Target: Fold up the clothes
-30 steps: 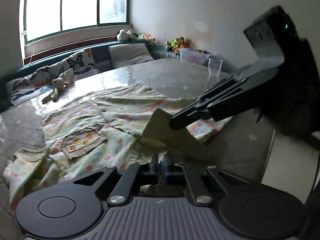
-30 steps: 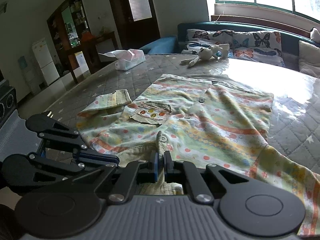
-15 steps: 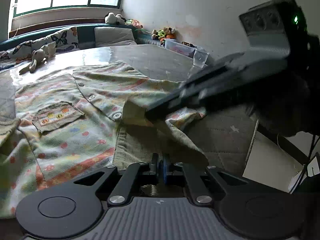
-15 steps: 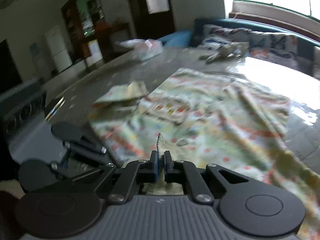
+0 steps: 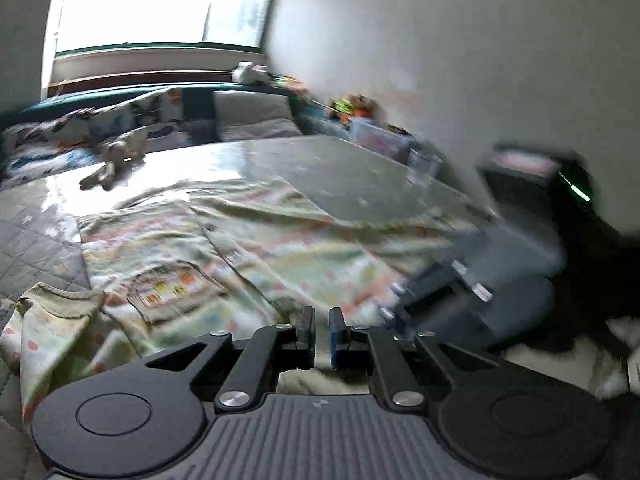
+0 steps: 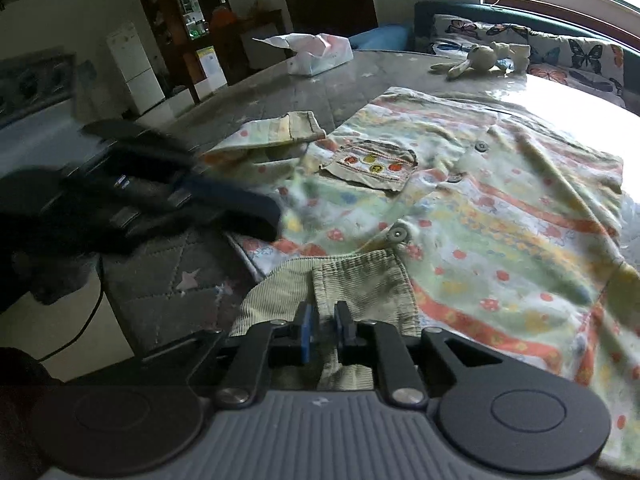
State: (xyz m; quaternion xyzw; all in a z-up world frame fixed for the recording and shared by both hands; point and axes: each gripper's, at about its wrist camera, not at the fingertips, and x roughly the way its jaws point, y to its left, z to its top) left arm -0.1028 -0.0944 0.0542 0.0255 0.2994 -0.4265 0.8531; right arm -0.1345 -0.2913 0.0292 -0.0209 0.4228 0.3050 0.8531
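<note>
Both grippers had just let go. Left gripper (image 5: 321, 326): jaws parted slightly, nothing between them, view blurred by motion. Right gripper (image 6: 323, 326): jaws parted, corduroy hem (image 6: 344, 280) lying loose in gap, no longer pinched as half second before. Child's patterned shirt (image 6: 472, 208) lay flat on quilted table (image 6: 160, 288), hem at near edge. Judgement: shirt laid out, folding yet to start.

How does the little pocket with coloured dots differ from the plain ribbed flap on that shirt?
The beige patch pocket carries a row of coloured badges; the ribbed corduroy flap is plain. The pocket lies mid-shirt; the flap sits at the near edge, at the open right gripper. Both look olive-beige.
</note>
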